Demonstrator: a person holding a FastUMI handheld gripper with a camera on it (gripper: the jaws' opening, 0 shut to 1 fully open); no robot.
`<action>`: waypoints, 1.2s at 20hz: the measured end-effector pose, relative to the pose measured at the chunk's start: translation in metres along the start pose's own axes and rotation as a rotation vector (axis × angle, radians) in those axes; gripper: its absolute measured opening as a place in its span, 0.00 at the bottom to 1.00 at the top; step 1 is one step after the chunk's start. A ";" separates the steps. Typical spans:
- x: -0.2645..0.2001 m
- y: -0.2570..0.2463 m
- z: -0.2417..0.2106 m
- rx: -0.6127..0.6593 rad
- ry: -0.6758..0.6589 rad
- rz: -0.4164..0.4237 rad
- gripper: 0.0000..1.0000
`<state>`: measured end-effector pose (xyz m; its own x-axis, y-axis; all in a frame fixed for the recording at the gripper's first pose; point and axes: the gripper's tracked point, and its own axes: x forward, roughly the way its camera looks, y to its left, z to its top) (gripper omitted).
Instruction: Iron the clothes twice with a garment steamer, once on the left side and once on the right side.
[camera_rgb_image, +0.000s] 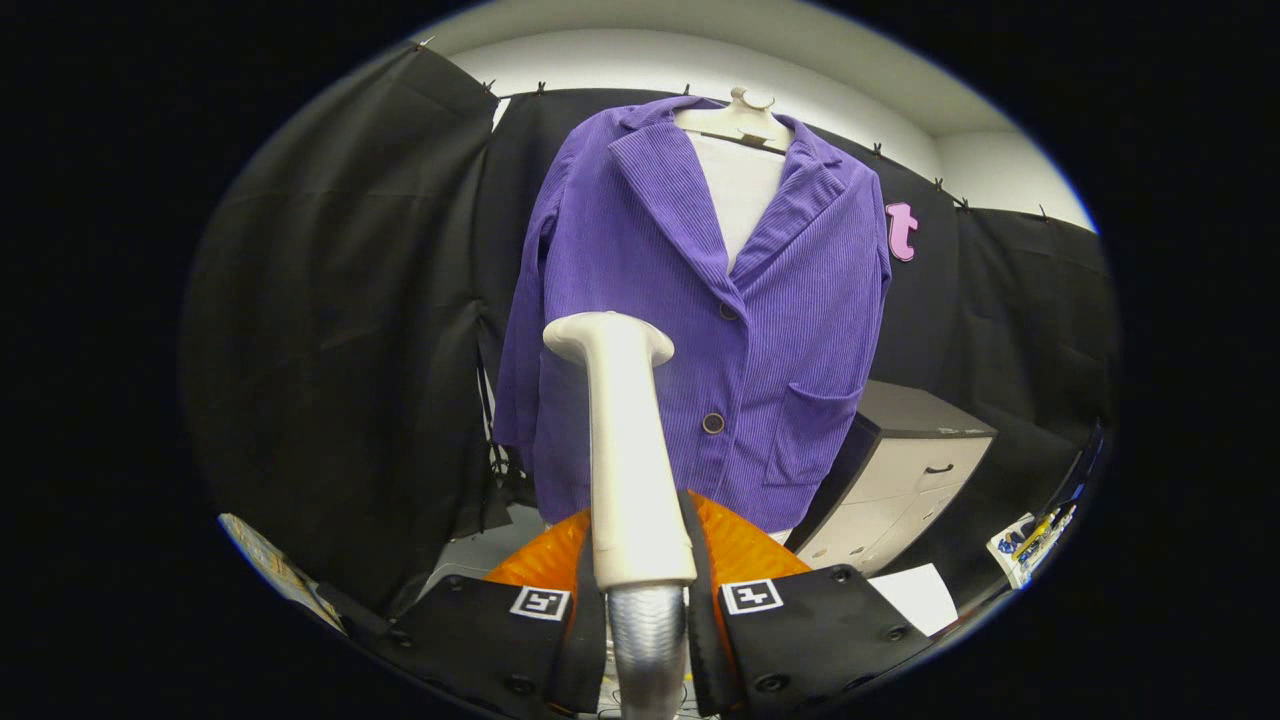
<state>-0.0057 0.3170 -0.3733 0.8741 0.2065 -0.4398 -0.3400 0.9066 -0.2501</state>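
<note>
My fingers (645, 590) are clamped on the handle of the garment steamer (625, 440), a pale wand standing upright between them with a ribbed hose below. Beyond its head hangs the purple corduroy jacket (700, 320), buttoned on a hanger (742, 118). A cabinet (900, 480) stands behind.

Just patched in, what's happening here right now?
The handheld gripper is shut on the white garment steamer wand, both fingers pressing its handle above the ribbed grey hose. The head points at the purple corduroy jacket hanging on a white hanger, in front of its lower left half. Contact with the fabric is unclear.
</note>
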 end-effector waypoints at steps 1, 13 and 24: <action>0.001 0.000 -0.006 -0.001 0.009 -0.001 0.42; 0.011 -0.004 -0.070 -0.025 0.125 -0.009 0.42; 0.013 -0.006 -0.119 -0.021 0.215 0.004 0.42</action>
<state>-0.0330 0.2706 -0.4800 0.7790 0.1248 -0.6145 -0.3526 0.8975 -0.2648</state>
